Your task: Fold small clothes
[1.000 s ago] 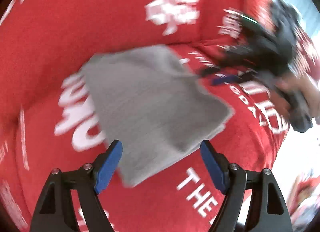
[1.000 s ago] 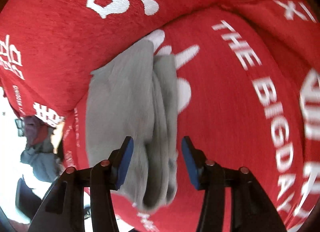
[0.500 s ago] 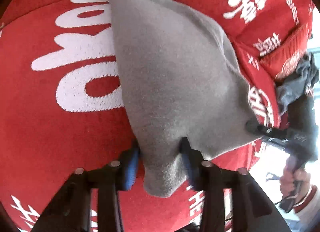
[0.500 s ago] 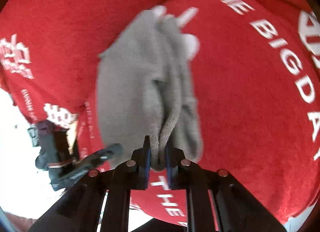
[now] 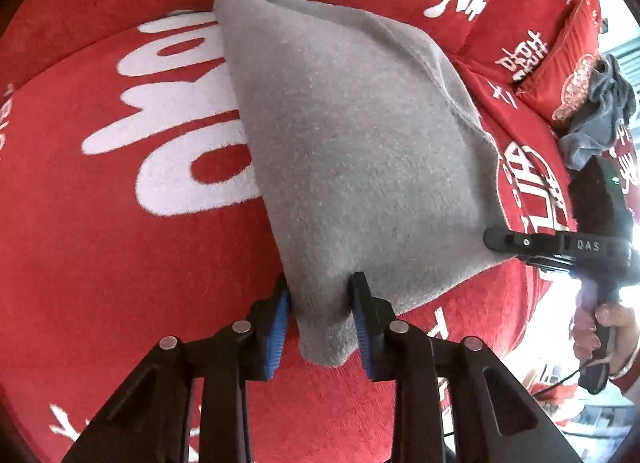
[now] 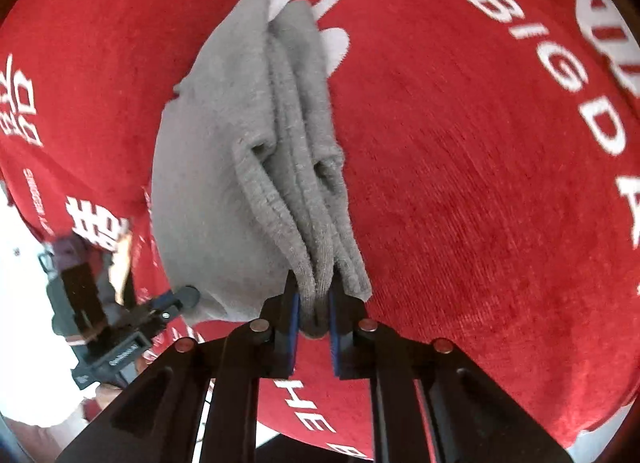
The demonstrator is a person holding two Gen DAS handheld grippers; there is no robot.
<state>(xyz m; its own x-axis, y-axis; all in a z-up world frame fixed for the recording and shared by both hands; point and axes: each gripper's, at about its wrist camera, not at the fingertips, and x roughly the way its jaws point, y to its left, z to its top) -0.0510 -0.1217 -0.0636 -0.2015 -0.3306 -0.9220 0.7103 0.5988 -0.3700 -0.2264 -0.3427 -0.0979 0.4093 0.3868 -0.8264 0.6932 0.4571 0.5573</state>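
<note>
A folded grey cloth [image 5: 360, 135] lies on a red cushion [image 5: 100, 263] printed with white lettering. The left tongs [image 5: 320, 327] pinch the cloth's near corner; the right tongs [image 6: 314, 325] clamp its stacked edges at the adjacent corner. A crumpled grey garment [image 5: 600, 111] sits beyond the cloth.

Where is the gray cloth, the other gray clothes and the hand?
gray cloth [image 5: 360, 151]: left wrist view, middle of its top face.
other gray clothes [image 5: 600, 111]: left wrist view, crumpled heap.
hand [image 5: 600, 323]: left wrist view, fingers on handle.

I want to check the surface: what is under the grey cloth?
Under the grey cloth is a red cover with white letters. Part of the lettering is hidden beneath it; nothing else shows.
</note>
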